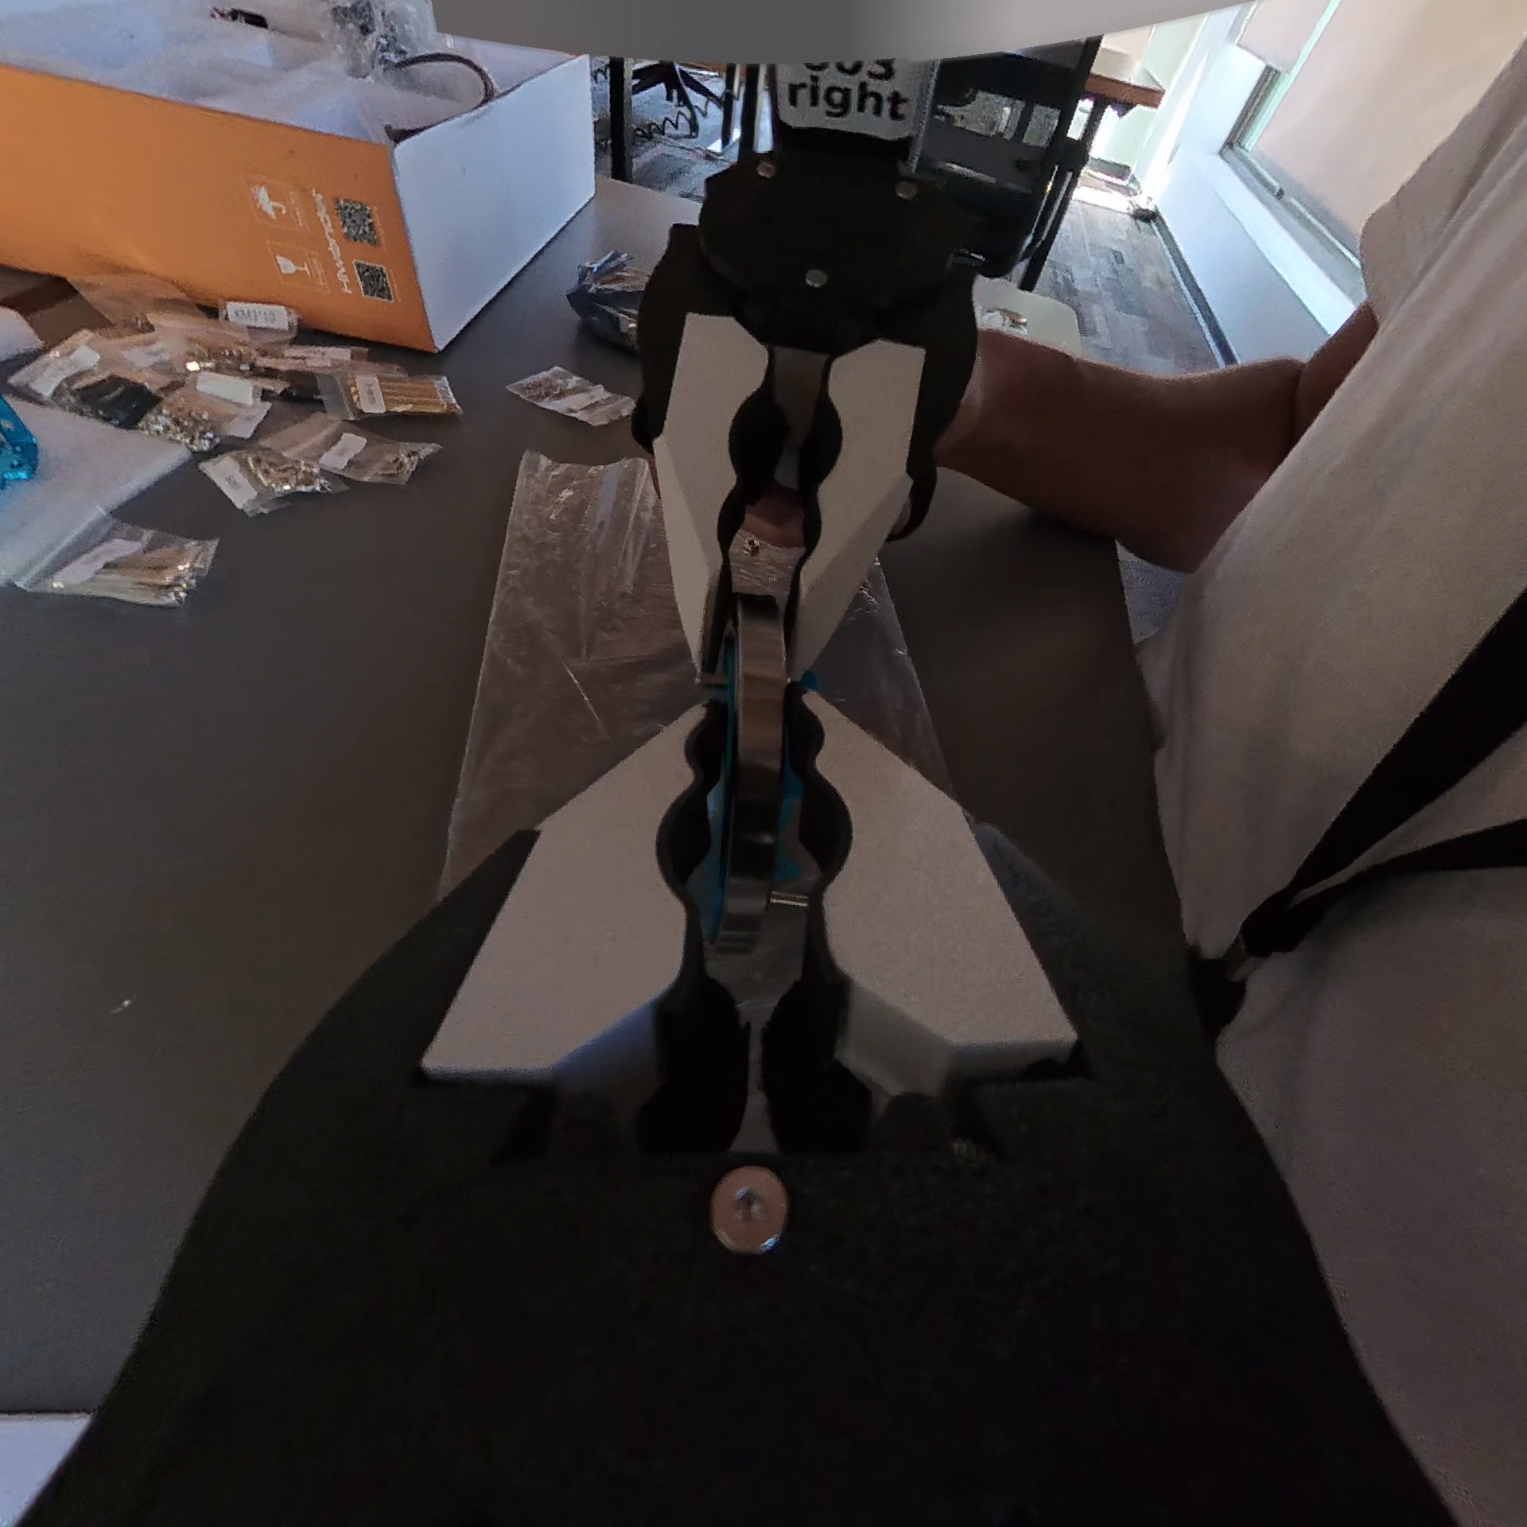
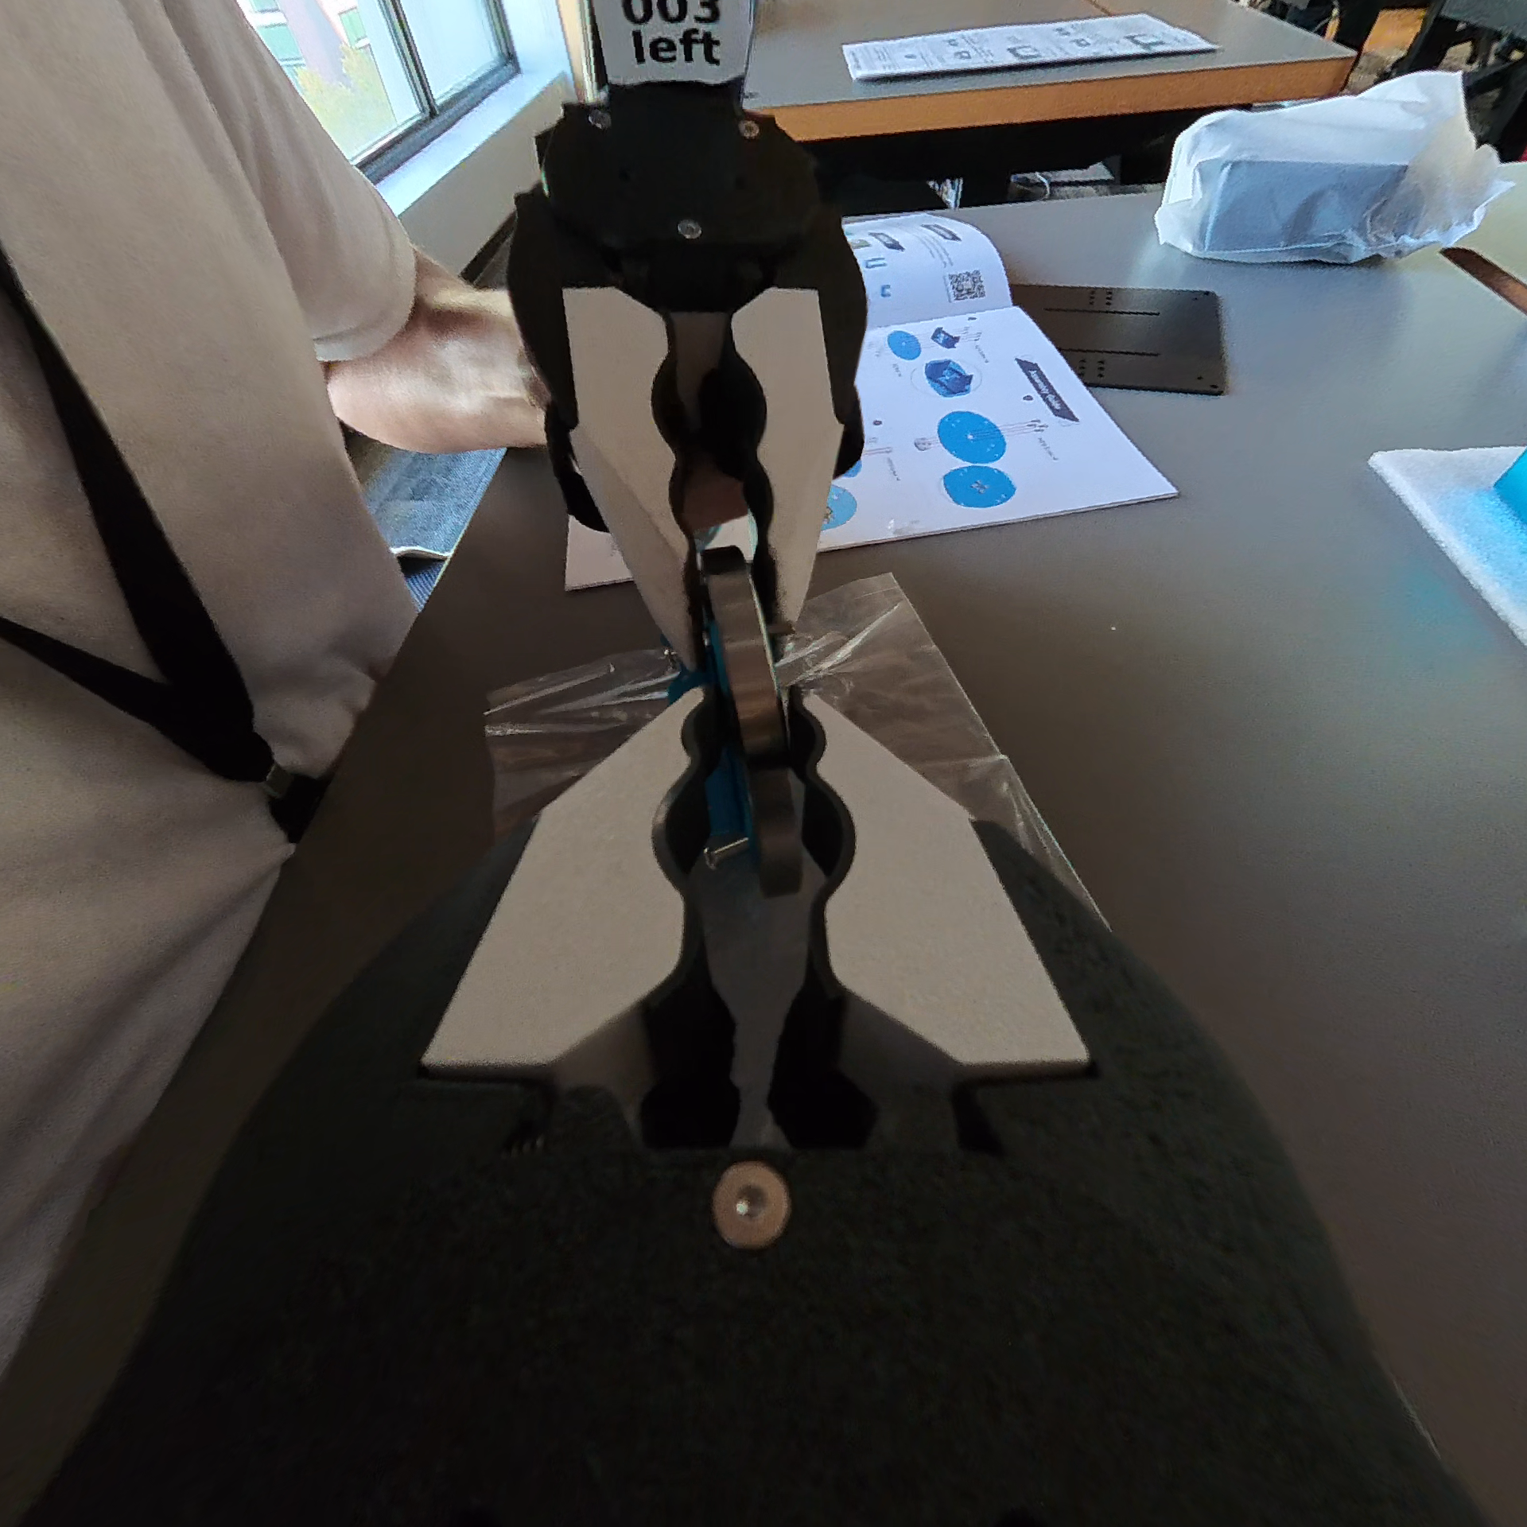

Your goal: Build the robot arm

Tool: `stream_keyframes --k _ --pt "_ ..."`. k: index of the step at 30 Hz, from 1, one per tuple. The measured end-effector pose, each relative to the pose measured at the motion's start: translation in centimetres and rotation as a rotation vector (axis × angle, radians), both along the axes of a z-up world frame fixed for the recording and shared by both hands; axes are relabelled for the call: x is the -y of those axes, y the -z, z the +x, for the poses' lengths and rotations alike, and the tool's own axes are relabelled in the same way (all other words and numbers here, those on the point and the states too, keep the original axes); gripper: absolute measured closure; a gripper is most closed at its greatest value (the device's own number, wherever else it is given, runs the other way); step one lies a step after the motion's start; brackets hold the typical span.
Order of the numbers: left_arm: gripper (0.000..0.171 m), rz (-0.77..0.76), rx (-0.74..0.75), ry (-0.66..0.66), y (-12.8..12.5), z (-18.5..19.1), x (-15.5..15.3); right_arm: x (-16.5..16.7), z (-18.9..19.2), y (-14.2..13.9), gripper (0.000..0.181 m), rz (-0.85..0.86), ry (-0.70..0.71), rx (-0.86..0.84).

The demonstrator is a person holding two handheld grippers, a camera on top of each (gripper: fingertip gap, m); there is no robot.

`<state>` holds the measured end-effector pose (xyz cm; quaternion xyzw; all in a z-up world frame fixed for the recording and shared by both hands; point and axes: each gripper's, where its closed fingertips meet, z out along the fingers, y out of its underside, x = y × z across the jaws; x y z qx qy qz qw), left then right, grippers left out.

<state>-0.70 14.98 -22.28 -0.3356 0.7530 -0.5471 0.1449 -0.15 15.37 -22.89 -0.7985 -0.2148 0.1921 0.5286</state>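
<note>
The left gripper (image 1: 756,719), black with white fingers, is pinched on a thin round silver metal ring with a blue plate behind it (image 1: 758,777). The ring stands on edge, its long way running straight ahead. The right gripper (image 1: 748,661) faces it, tip to tip, pinching the far end. Both are equally near. A clear plastic bag (image 1: 570,595) lies below on the grey table (image 1: 248,785).

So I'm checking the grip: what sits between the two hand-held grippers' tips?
A round silver metal disc with blue parts, clamped edge-on by the left hand-held gripper and right hand-held gripper; both wrist views show it.
</note>
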Motion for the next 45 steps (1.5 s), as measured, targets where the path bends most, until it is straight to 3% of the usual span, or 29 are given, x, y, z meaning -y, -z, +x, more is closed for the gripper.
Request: stream_keyframes --k 6,10,14,17,20,24,32,38,45 --pt "0.157 0.014 0.049 0.037 0.0 -0.3 0.3 1.2 1.3 -1.8 0.162 0.049 -0.012 -0.099" --pt "0.158 0.041 0.074 0.072 0.0 -0.7 0.9 3.3 7.0 -2.5 0.156 0.017 0.165 -0.07" --pt "0.158 0.083 0.099 0.078 0.0 -0.8 1.2 7.4 11.3 0.5 0.145 -0.216 0.35 0.008" --pt "0.158 0.115 0.12 0.087 0.1 -1.0 1.5 9.6 10.5 2.5 0.154 -0.32 0.372 0.032" --pt "0.159 0.12 0.124 0.096 0.1 -1.2 1.7 10.5 8.8 4.4 0.153 -0.374 0.368 0.074" --pt "0.158 0.12 0.129 0.1 0.1 -1.3 1.5 11.8 9.7 6.5 0.156 -0.441 0.424 0.207" --pt "0.159 0.139 0.16 0.123 0.1 -1.8 1.6 12.1 9.9 6.8 0.169 -0.393 0.432 0.192" --pt "0.159 0.18 0.198 0.136 0.1 -2.0 1.9 11.9 9.9 7.2 0.174 -0.411 0.423 0.294" --pt "0.159 0.211 0.223 0.167 0.2 -2.3 2.3 11.4 9.4 6.7 0.175 -0.408 0.384 0.234"
